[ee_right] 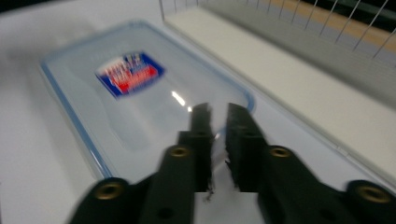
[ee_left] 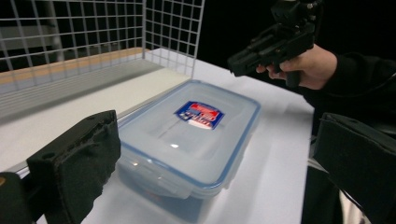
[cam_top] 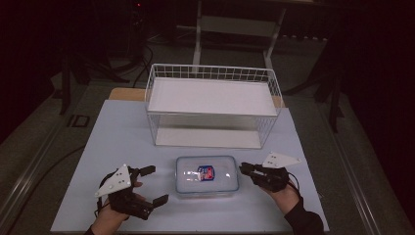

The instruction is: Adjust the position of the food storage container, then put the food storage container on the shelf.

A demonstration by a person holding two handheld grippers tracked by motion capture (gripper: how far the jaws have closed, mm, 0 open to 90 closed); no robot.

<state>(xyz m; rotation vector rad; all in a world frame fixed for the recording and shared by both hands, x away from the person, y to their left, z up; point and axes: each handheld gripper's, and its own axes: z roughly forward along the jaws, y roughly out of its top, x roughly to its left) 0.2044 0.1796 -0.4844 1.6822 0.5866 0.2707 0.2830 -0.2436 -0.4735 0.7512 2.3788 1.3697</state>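
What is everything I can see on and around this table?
Food container: one, clear plastic with a blue-edged lid and a red and blue label, at the near middle of the table, between the two tools.
Wire rack: one, white, two shelves, behind the container.
Table: one, pale top, under it all.
Metal frame: one, pale, on the dark floor beyond the table.
Left tool: one, black with a grey plate on top, left of the container, jaws wide apart and holding nothing.
Right tool: one, black with a grey plate, its tips by the container's right edge, jaws a narrow gap apart with nothing between them.
Hands: two, one on each tool; the right arm wears a dark sleeve.
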